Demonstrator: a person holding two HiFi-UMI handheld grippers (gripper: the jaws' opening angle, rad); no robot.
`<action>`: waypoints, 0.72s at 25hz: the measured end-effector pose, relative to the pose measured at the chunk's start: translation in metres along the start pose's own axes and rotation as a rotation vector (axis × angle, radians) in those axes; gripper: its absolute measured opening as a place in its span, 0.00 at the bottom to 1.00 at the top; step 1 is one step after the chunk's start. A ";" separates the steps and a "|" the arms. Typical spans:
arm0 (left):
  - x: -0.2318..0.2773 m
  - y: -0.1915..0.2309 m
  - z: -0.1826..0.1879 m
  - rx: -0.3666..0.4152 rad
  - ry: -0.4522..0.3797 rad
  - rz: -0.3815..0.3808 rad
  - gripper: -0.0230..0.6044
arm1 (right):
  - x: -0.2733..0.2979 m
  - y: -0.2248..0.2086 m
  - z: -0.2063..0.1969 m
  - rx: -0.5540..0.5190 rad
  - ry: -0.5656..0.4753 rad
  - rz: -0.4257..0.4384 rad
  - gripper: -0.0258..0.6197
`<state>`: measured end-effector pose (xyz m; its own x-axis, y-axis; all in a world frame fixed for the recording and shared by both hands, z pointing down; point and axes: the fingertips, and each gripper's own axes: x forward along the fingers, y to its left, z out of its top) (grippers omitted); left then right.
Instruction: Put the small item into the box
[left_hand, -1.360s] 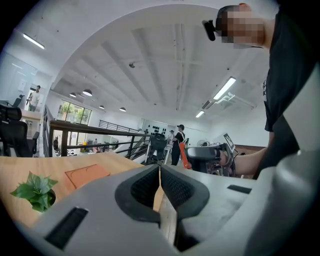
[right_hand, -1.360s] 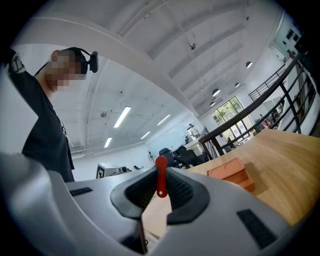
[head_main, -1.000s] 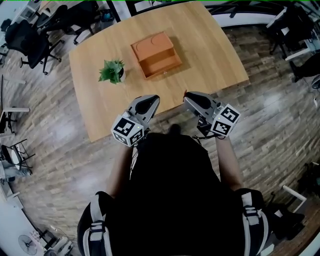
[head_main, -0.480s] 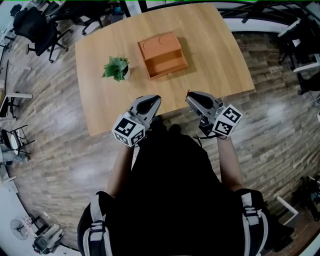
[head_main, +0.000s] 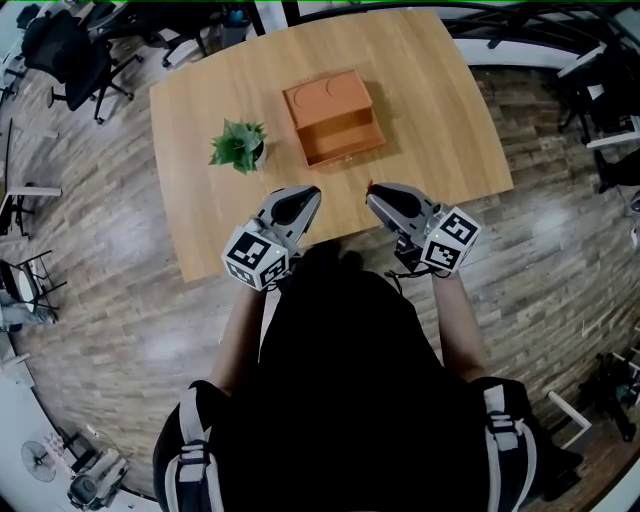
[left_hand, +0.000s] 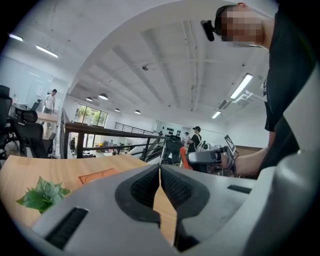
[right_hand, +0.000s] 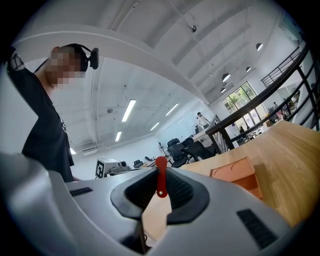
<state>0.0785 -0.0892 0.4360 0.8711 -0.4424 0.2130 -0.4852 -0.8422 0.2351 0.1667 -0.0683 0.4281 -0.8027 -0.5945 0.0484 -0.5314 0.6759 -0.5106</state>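
Observation:
A small flat red item (right_hand: 160, 181) stands upright between the pads of my right gripper (right_hand: 160, 172), which is shut on it; in the head view it shows as a red tip (head_main: 370, 186) at the front of that gripper (head_main: 374, 196). My left gripper (left_hand: 160, 170) is shut with nothing in it, beside the right one (head_main: 306, 196) at the table's near edge. The orange box (head_main: 334, 118) sits open at mid-table, beyond both grippers, its lid laid back. It also shows in the left gripper view (left_hand: 97, 175) and the right gripper view (right_hand: 237, 175).
A small potted green plant (head_main: 238, 146) stands left of the box on the wooden table (head_main: 440, 110). Office chairs (head_main: 70, 45) and desks ring the table on a wood-plank floor. Other people stand far off in the room (left_hand: 196, 137).
Both grippers have come a little closer to the table's near edge, side by side. The box and plant now sit slightly nearer in the head view. The grips are unchanged.

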 end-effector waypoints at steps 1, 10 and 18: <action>0.001 0.004 0.002 -0.001 -0.001 -0.005 0.09 | 0.004 -0.003 0.001 0.000 0.001 -0.005 0.14; 0.007 0.046 0.008 -0.015 0.012 -0.045 0.09 | 0.043 -0.021 0.008 0.000 0.023 -0.042 0.14; 0.007 0.086 0.005 -0.039 0.005 -0.063 0.09 | 0.083 -0.039 0.005 0.005 0.048 -0.058 0.14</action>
<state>0.0428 -0.1664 0.4528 0.8998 -0.3871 0.2011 -0.4318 -0.8558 0.2848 0.1222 -0.1465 0.4482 -0.7826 -0.6109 0.1193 -0.5762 0.6386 -0.5100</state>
